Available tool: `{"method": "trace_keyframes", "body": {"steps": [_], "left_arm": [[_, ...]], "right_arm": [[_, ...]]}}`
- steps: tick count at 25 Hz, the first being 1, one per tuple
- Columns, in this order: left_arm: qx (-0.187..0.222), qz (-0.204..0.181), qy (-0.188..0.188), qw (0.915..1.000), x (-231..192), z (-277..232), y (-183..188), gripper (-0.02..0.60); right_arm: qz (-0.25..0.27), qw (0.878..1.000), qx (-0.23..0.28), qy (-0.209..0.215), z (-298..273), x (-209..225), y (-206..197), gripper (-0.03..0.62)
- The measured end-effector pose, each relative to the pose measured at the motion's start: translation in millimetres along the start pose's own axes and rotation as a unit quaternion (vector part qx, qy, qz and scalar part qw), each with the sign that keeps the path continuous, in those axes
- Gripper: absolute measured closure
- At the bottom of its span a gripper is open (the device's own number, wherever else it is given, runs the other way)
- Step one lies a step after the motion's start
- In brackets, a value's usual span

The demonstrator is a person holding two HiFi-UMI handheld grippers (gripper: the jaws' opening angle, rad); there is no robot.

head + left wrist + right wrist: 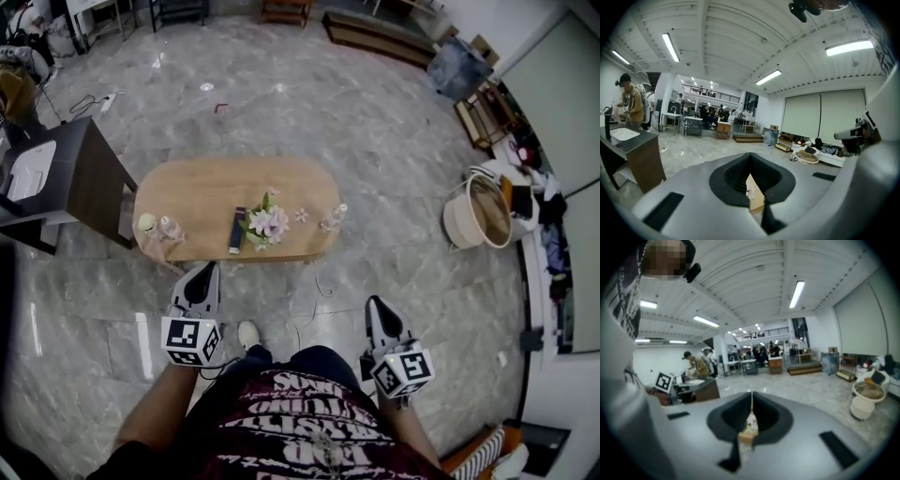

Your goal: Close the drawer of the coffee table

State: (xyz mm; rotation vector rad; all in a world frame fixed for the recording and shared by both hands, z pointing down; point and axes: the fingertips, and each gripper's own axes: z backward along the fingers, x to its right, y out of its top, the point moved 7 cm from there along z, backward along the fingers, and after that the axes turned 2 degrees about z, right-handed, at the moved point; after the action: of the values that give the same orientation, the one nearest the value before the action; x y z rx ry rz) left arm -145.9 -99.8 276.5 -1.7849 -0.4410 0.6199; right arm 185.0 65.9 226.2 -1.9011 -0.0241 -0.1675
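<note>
We stand facing the oval coffee table (202, 187), well apart from it, with a stretch of marble floor (309, 103) between our feet and its near edge. On the tabletop lie a bunch of flowers (265, 223), a dark remote (236, 230) and a few small pieces.

The left gripper (209, 269) and the right gripper (374, 303) are held low, close to our body. Both point towards the table. The jaws of each are pressed together with nothing between them, and only a sliver of the wooden table shows through the slit where they meet.

We judge the task barely begun: neither gripper touches the table. From above we cannot tell where the drawer sits along the table's side, or whether it stands open. The whole of the work is left: come up to the table, set a gripper against the drawer front and push it home.
</note>
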Motion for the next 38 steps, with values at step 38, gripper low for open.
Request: {"method": "trace_keyframes", "body": {"steps": [38], "left_arm": [[-0.342, -0.037, 0.022, 0.9385, -52, -131, -344, 0.558]], "right_arm": [[0.105, 0.932, -0.304, 0.167, -296, 220, -271, 0.559]]}}
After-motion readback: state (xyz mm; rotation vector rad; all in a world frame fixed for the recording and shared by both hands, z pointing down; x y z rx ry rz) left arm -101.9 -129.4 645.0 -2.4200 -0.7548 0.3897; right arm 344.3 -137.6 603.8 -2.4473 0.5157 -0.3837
